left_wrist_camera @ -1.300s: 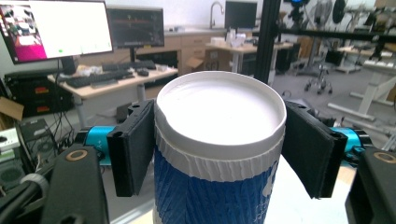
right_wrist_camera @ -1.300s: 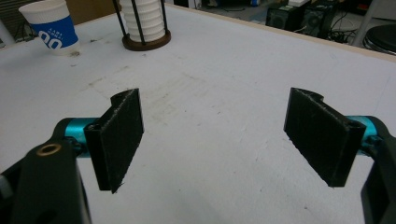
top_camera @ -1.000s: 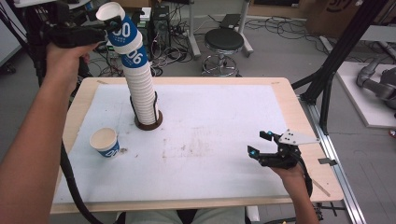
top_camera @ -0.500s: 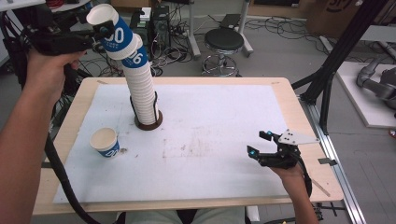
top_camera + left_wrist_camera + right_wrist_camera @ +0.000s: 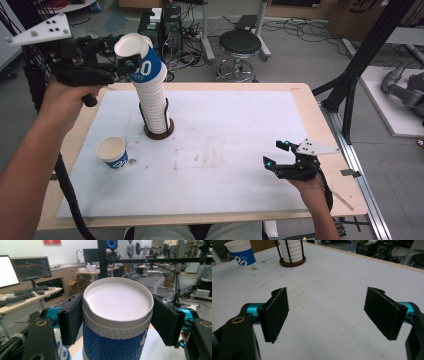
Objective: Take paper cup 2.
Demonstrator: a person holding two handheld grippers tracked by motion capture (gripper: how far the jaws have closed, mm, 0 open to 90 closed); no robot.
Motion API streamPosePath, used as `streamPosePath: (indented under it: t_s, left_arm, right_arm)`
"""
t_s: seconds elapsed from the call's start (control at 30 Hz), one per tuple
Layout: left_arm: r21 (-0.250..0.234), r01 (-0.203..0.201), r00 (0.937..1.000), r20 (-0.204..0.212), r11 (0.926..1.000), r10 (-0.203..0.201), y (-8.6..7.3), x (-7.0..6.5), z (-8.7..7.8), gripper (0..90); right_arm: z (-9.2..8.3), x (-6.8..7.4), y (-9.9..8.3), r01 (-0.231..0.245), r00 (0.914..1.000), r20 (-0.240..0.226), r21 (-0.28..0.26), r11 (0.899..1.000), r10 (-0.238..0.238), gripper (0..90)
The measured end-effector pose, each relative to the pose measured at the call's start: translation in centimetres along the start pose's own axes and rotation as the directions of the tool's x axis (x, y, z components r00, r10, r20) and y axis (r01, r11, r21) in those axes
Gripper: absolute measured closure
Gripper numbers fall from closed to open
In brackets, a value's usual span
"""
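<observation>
A tall stack of white paper cups (image 5: 156, 107) rises from a round brown holder (image 5: 159, 132) with black rods at the back left of the table, and its upper part leans left. My left gripper (image 5: 131, 62) is shut on the top cup (image 5: 142, 62), blue with white print, its pads (image 5: 71, 318) pressing both sides below the rim (image 5: 117, 298). A single blue and white cup (image 5: 112, 152) stands upright left of the holder. My right gripper (image 5: 274, 154) rests low over the front right of the table, open, with nothing between its pads (image 5: 277, 312).
The white table mat (image 5: 225, 125) is scuffed in the middle. In the right gripper view the single cup (image 5: 239, 253) and the holder (image 5: 292, 262) stand far off at the back. A stool (image 5: 239, 45), cables and a black frame leg (image 5: 360, 65) stand beyond the table.
My left gripper and its cup have moved lower and to the right in the high view. One blue printed cup now tops the stack where two showed. The right gripper has stayed put.
</observation>
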State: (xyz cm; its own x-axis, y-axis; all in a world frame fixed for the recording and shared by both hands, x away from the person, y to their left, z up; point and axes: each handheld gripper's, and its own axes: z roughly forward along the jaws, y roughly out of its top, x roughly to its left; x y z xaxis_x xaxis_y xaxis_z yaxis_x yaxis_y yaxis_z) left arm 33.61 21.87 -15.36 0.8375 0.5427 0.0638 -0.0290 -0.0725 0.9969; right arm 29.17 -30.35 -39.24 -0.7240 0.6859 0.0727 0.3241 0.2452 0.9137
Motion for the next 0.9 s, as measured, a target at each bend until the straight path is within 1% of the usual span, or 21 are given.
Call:
streamPosePath:
  t_s: [0.2,0.33,0.47,0.53,0.6,0.7,0.77,0.83,0.87,0.9]
  left_arm:
    - [0.024,0.004,0.9987,0.05,0.9997,-0.005,-1.4,-0.7,1.0,30.0]
    - [0.038,0.005,0.9975,0.07,0.9993,-0.007,-2.4,-1.1,1.6,29.9]
    - [0.049,0.015,0.9959,0.089,0.9987,-0.019,-3.9,-1.5,2.1,29.9]
    - [0.063,0.022,0.9951,0.095,0.9978,-0.028,-4.9,-1.6,2.4,29.9]
    - [0.066,0.03,0.9942,0.101,0.9974,-0.037,-5.7,-1.8,2.7,29.9]
    - [0.074,0.041,0.9918,0.118,0.9964,-0.05,-7.2,-2.1,3.1,29.9]
    - [0.085,0.05,0.9899,0.128,0.9951,-0.061,-8.3,-2.2,3.4,29.9]
    - [0.093,0.057,0.9884,0.135,0.9941,-0.069,-9.3,-2.4,3.6,29.9]
    - [0.093,0.063,0.9876,0.138,0.9937,-0.075,-9.8,-2.5,3.7,29.9]
    - [0.094,0.066,0.9873,0.138,0.9933,-0.079,-10.3,-2.6,3.8,29.9]
  right_arm:
    - [-0.1,-0.1,0.0,0.0,1.0,0.005,-0.003,1.0,0.0,20.3]
    - [-0.1,0.0,0.0,-0.002,1.0,0.002,0.001,1.0,0.002,20.3]
    - [0.0,0.0,0.0,-0.001,1.0,0.001,0.003,1.0,0.001,20.3]
    - [0.0,0.0,0.0,0.002,1.0,-0.001,0.002,1.0,-0.002,20.4]
    - [0.0,0.0,0.0,0.003,1.0,-0.002,0.003,1.0,-0.003,20.4]
    - [0.0,0.0,0.0,-0.002,1.0,-0.006,0.002,1.0,0.002,20.3]
    - [0.1,0.0,-0.1,0.005,1.0,-0.005,0.004,1.0,-0.005,20.3]
    - [0.1,0.1,-0.1,-0.003,1.0,-0.008,0.007,1.0,0.003,20.3]
    - [0.2,0.0,-0.1,0.008,0.9999,-0.007,0.004,1.0,-0.008,20.3]
    - [0.2,0.0,-0.1,0.004,1.0,-0.008,0.009,1.0,-0.004,20.3]
